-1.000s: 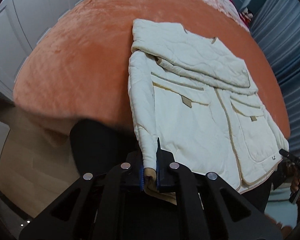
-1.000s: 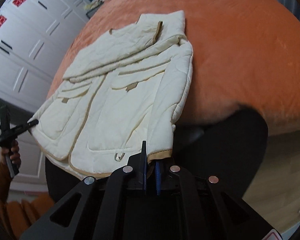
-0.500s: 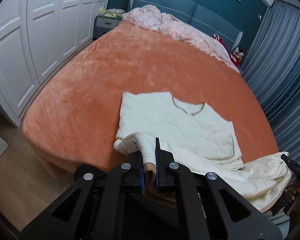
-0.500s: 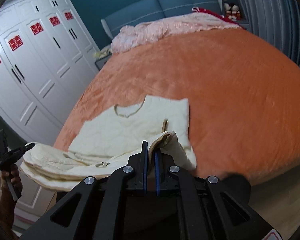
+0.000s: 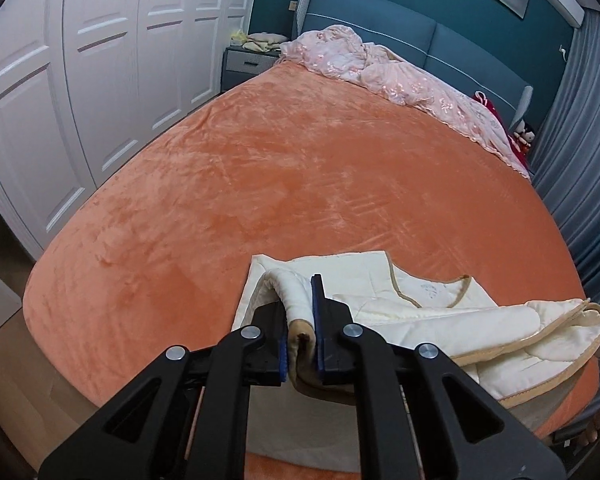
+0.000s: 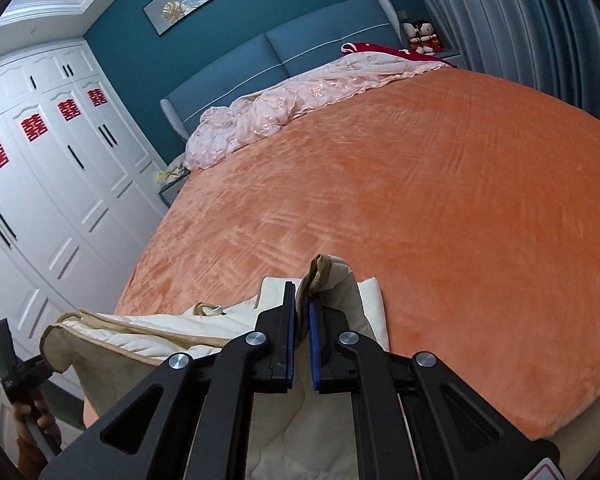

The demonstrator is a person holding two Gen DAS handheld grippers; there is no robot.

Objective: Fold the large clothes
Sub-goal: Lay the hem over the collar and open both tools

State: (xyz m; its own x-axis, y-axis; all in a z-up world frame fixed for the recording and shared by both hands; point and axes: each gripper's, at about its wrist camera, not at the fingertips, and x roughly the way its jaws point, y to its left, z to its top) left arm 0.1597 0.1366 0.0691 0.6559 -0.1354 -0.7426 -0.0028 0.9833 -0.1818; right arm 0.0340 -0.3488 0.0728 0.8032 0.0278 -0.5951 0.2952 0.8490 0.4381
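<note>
A cream quilted jacket (image 5: 440,312) with tan trim lies at the near end of the orange bed (image 5: 300,184). My left gripper (image 5: 300,316) is shut on the jacket's hem corner and holds it lifted above the collar end. My right gripper (image 6: 299,308) is shut on the other hem corner of the jacket (image 6: 160,336), also lifted. The lower half of the jacket hangs between the two grippers, doubled over the upper half. The left gripper (image 6: 24,368) also shows at the left edge of the right wrist view.
A crumpled pink quilt (image 5: 400,76) lies at the head of the bed by the blue headboard (image 5: 380,36). White wardrobes (image 5: 80,80) stand along the left. Grey curtains (image 6: 520,24) hang on the right. A nightstand (image 5: 248,64) sits beside the headboard.
Both grippers have lifted the jacket's hem and carried it forward over the upper half. The jacket was spread flat a second ago and is now doubled over.
</note>
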